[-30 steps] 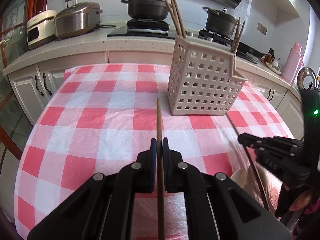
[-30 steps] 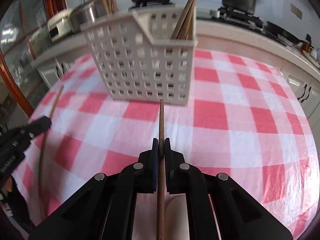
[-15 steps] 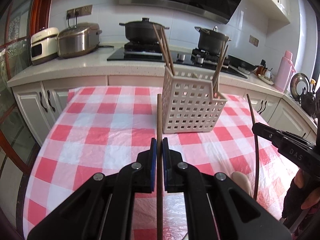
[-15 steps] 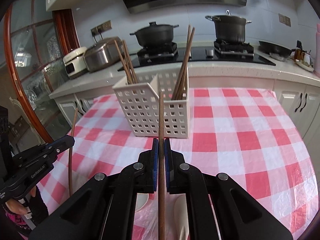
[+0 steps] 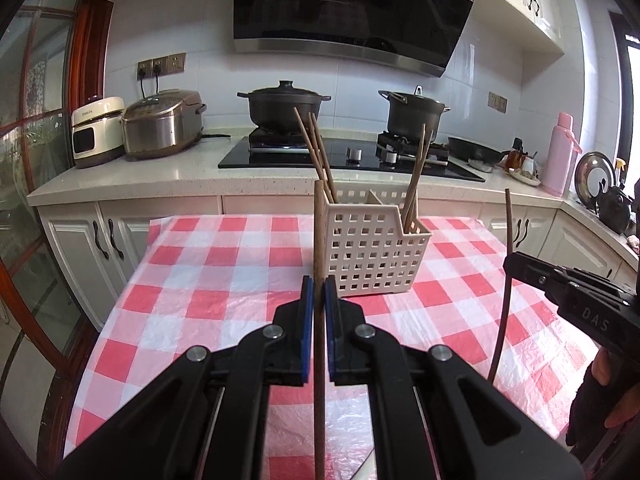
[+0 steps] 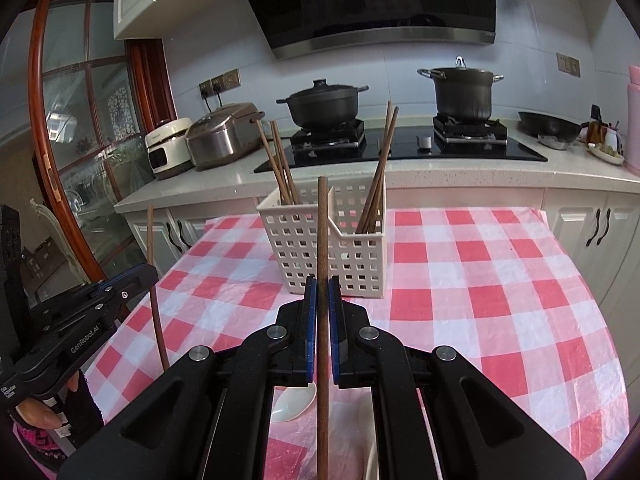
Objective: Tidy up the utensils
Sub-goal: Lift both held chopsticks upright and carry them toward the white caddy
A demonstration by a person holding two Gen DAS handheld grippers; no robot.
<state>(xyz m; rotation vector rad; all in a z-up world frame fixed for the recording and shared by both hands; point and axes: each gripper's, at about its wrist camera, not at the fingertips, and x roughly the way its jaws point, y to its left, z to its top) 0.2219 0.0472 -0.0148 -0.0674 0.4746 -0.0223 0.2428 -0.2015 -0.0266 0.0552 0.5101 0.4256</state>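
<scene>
My left gripper (image 5: 316,294) is shut on a brown wooden chopstick (image 5: 319,236) that stands upright between its blue pads. My right gripper (image 6: 322,294) is shut on a second wooden chopstick (image 6: 322,232), also upright. Both are held above the near part of the table, short of the white perforated utensil basket (image 5: 372,248), which also shows in the right wrist view (image 6: 328,248). The basket has two compartments, each with chopsticks leaning in it. The right gripper and its chopstick (image 5: 505,280) show in the left wrist view, the left one (image 6: 154,280) in the right wrist view.
The table has a red and white checked plastic cloth (image 5: 224,280). White spoons (image 6: 292,400) lie on it under my right gripper. Behind the table runs a counter with a rice cooker (image 5: 162,124), a hob and two black pots (image 5: 284,106).
Both grippers have risen and tilted up with their chopsticks, moving back from the basket. The basket now looks smaller and farther, and the hood and wall have come into view.
</scene>
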